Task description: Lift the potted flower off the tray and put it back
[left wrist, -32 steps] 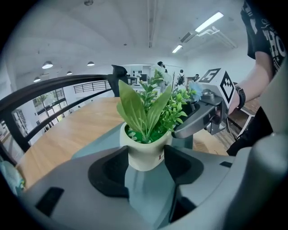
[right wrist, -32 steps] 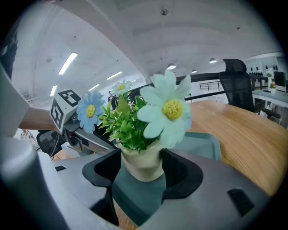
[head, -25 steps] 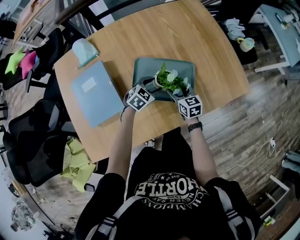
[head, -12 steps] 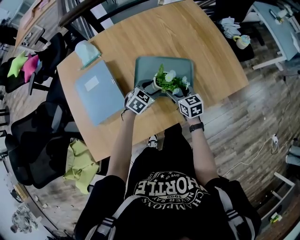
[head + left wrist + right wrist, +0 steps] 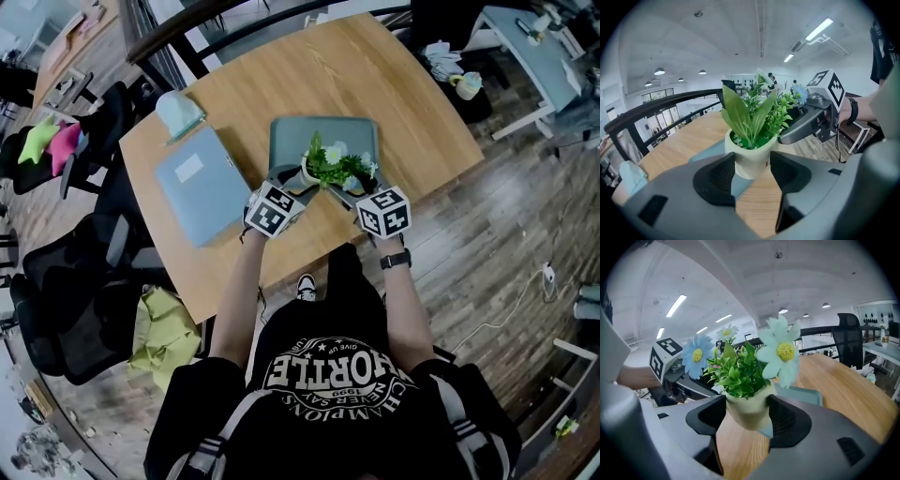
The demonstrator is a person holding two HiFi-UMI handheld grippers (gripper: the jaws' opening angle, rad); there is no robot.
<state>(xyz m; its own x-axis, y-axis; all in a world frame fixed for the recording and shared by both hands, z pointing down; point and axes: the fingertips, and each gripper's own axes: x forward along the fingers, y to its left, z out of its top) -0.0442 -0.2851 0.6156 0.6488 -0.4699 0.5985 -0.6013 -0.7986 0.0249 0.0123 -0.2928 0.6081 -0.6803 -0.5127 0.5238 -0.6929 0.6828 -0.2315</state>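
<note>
The potted flower, a cream pot with green leaves and pale blue daisies, hangs in the air over the near edge of the grey-green tray. My left gripper is shut on the pot's left side and my right gripper on its right side. In the left gripper view the pot sits squeezed between the black pads, with wood and tray below it. In the right gripper view the pot is likewise pinched between the pads. The pot stands upright.
The tray lies on a wooden table. A blue folder and a pale blue pouch lie left of the tray. Black office chairs stand at the left, one with a yellow-green garment.
Both grippers have risen together with the pot between them. The pot has left the tray's floor and come slightly toward the tray's near edge.
</note>
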